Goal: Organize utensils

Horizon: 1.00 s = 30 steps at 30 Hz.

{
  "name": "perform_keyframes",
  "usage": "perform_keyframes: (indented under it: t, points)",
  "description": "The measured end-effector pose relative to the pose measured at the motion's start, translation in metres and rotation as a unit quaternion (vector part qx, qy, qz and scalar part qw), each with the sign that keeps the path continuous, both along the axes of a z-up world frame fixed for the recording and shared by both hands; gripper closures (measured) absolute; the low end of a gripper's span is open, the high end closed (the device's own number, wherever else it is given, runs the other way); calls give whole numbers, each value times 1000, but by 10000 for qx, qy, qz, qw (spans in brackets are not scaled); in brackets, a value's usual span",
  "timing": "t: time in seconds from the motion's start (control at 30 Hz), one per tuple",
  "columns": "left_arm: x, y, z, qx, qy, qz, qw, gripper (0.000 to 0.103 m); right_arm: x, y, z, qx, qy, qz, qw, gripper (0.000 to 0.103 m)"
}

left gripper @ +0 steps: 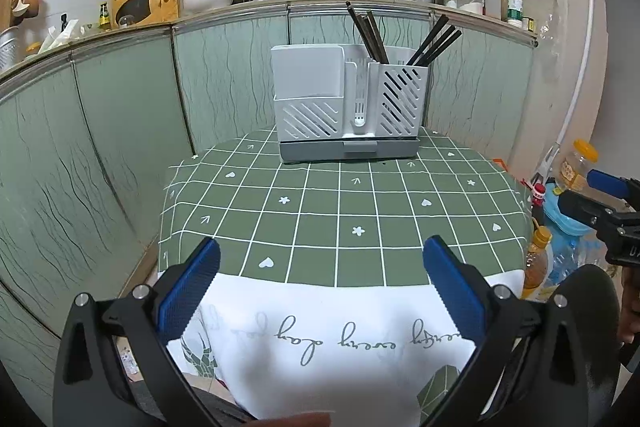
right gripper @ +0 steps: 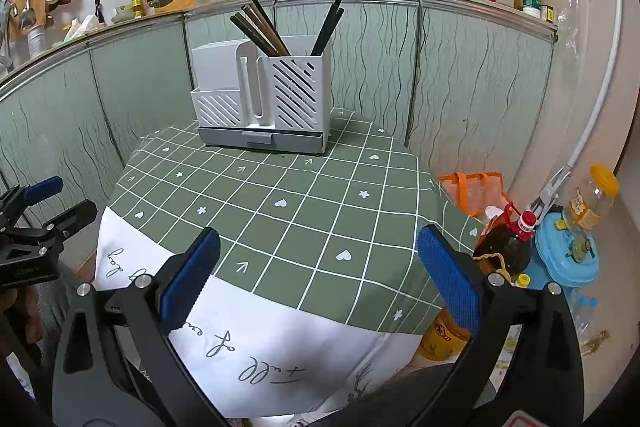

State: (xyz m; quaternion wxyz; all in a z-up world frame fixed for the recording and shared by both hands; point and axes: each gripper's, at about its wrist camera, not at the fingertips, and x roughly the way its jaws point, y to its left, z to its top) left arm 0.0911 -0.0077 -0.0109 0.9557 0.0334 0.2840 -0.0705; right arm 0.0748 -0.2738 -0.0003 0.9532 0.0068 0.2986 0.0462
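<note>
A white slotted utensil holder (left gripper: 348, 103) on a grey base stands at the far side of the green checked tablecloth (left gripper: 340, 211); it also shows in the right wrist view (right gripper: 260, 99). Dark chopsticks (left gripper: 370, 35) stick up from its middle slot, and more chopsticks (left gripper: 434, 41) lean in its right compartment. In the right wrist view both bunches of chopsticks (right gripper: 260, 27) show too. My left gripper (left gripper: 320, 255) is open and empty over the table's near edge. My right gripper (right gripper: 318, 247) is open and empty, near the front right of the table.
Green cabinet panels (left gripper: 120, 131) wall the table's left and back. Oil bottles (right gripper: 506, 247), a jar (right gripper: 592, 199), a blue container (right gripper: 568, 255) and an orange bag (right gripper: 476, 191) crowd the floor at the right. Pans and bowls sit on the counter above.
</note>
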Motion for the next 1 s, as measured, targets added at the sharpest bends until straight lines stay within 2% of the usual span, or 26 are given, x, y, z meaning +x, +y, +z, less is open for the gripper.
perform_keyframes:
  t: [1.0]
  points:
    - [2,3,2,22,64,-5,10000,4,0,2,-2,1,24,60,10000,8]
